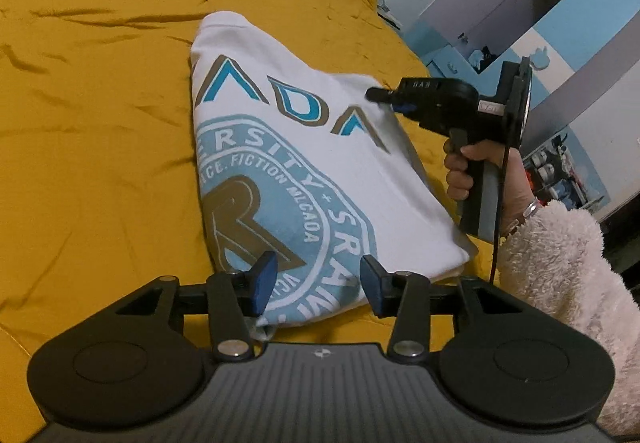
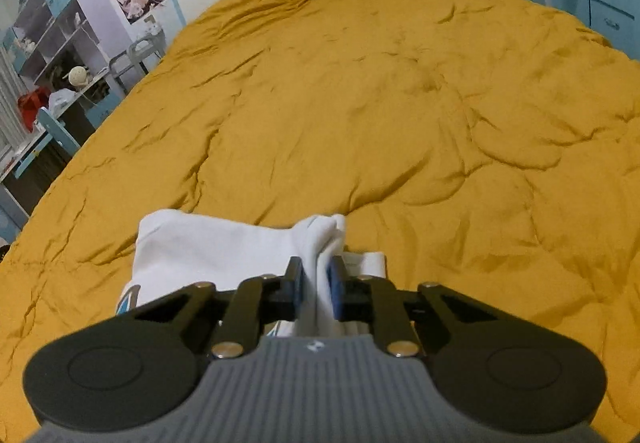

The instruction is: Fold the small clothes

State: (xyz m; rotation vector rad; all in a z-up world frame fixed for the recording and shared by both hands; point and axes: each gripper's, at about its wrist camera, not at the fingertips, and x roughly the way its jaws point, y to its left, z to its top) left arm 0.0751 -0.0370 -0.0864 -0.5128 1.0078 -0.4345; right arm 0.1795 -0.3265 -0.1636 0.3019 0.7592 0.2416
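Note:
A white T-shirt (image 1: 280,147) with a blue and brown printed crest lies partly folded on the mustard-yellow bed cover (image 1: 100,103). My left gripper (image 1: 316,283) is open just above the shirt's near edge, holding nothing. My right gripper (image 1: 380,95) comes in from the right at the shirt's far right edge. In the right wrist view my right gripper (image 2: 316,283) is shut on a bunched fold of the white T-shirt (image 2: 208,247), lifted a little off the cover.
The yellow bed cover (image 2: 380,83) stretches wide beyond the shirt. Blue and white cabinets (image 1: 540,11) stand to the right of the bed. Shelves and a desk (image 2: 52,63) stand at its left. A fluffy white sleeve (image 1: 560,267) is at the right.

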